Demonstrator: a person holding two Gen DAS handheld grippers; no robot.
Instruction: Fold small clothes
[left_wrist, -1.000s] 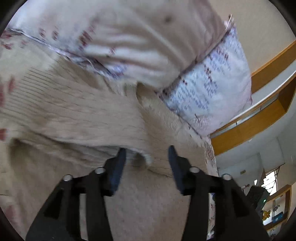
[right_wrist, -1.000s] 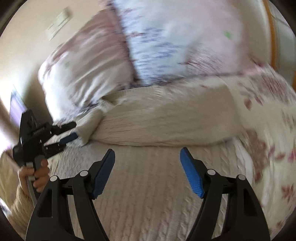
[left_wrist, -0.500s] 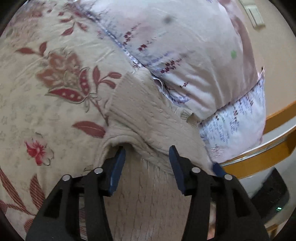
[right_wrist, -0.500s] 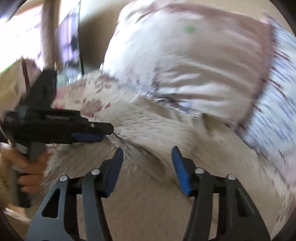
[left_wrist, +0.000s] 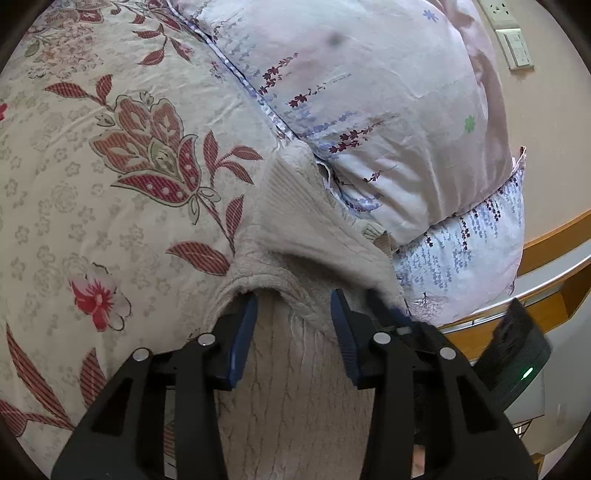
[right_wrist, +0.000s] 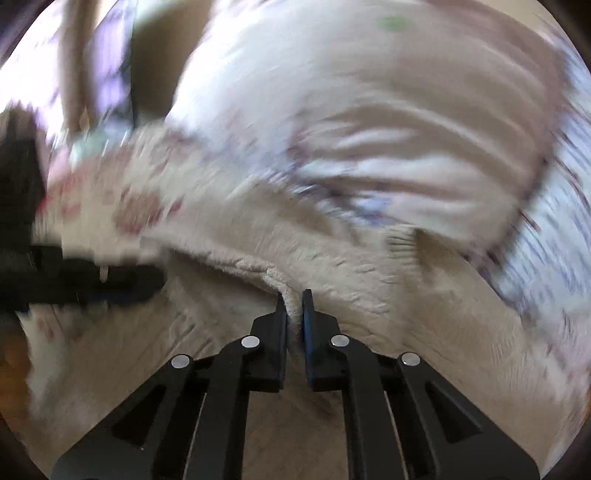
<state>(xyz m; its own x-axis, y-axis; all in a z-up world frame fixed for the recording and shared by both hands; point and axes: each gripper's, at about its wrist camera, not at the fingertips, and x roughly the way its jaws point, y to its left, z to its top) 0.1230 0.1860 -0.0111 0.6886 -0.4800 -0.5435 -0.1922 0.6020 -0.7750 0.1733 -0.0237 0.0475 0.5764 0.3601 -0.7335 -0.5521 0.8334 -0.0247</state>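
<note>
Both grippers are working the cream knit sweater (left_wrist: 295, 236) lying on the floral bedspread (left_wrist: 110, 155) below the pillows (left_wrist: 388, 103): the right gripper (right_wrist: 294, 301), spread half a second ago, is now pinching the folded edge at twelve o'clock, while the left gripper (left_wrist: 293, 306) is staying spread around that fold, so a lift seems imminent.

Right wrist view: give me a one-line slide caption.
Right gripper pinches a fold of the cream knit sweater on the bed, pillow behind, image motion-blurred.

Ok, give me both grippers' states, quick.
Left gripper: open, fingers either side of a fold of the beige knit sweater.
Right gripper: shut on the sweater's edge.
</note>
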